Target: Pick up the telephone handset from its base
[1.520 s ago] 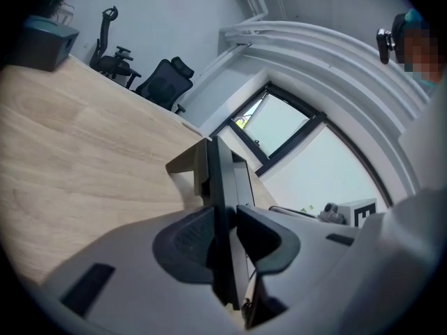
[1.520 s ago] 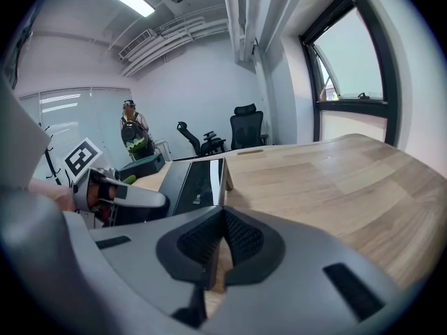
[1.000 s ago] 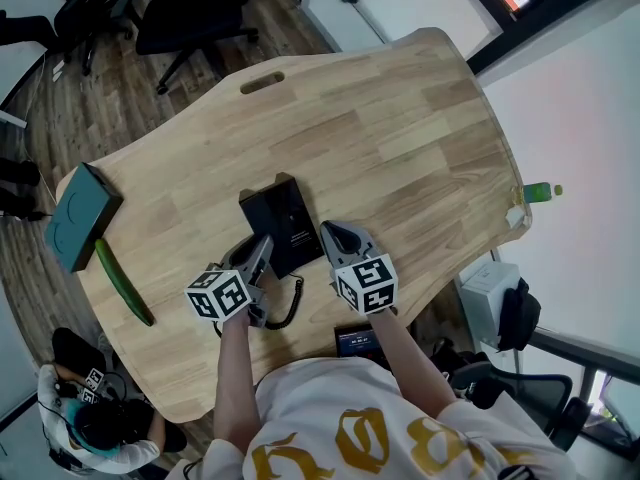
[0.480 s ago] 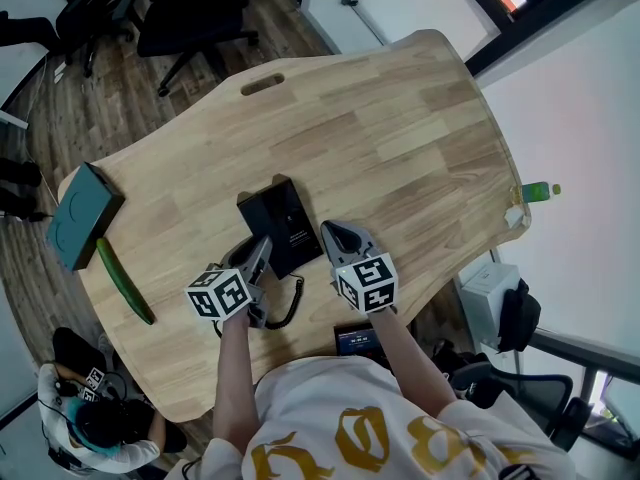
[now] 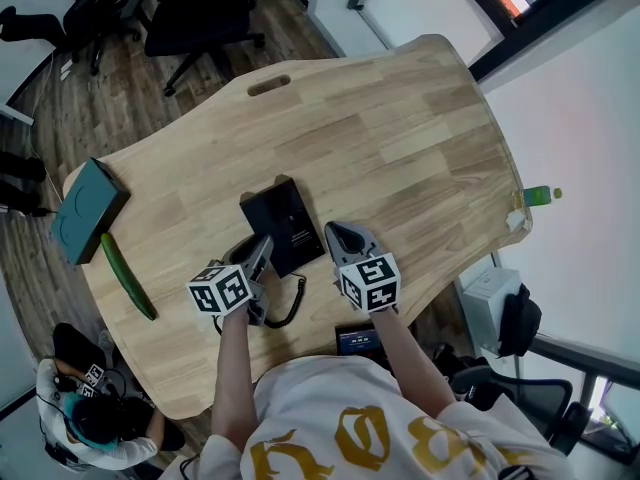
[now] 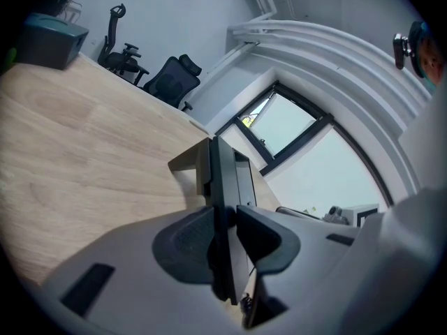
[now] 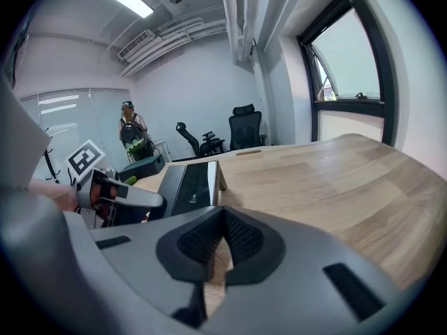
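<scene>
The table (image 5: pixel 400 138) is pale wood with long plank grain, a wavy rounded outline and an oval slot (image 5: pixel 268 85) cut near its far edge. Near the person's side sits the base (image 5: pixel 285 218), a flat black rectangle with a smooth matte top; seen from the right gripper view it is a low wedge with a pale edge. The handset (image 6: pixel 222 187) is off the base, just beside its near left corner. It is a thin black plastic slab, seen edge-on and upright between the jaws of the left gripper (image 5: pixel 262 243). These jaws are opening, yet their dark ribbed pads (image 6: pixel 188 239) lie close against its two faces, so the grip is on the handset. A black coiled cord (image 5: pixel 290 308) loops on the wood below it, toward the person. The right gripper (image 5: pixel 338 234) hangs just right of the base, apart from it. Its grey moulded jaws are clenched, the cross-hatched pads meet at their tips, and nothing is between them. Each gripper carries a white cube (image 5: pixel 220 293) printed with black square markers. At the table's left end lies a teal box (image 5: pixel 85 213) with rounded corners, and just beside it a long, slightly curved green cucumber (image 5: pixel 127 278). A small green bottle (image 5: pixel 537 195) stands at the right edge. Black chairs (image 5: pixel 200 13) stand on the dark plank floor beyond.
</scene>
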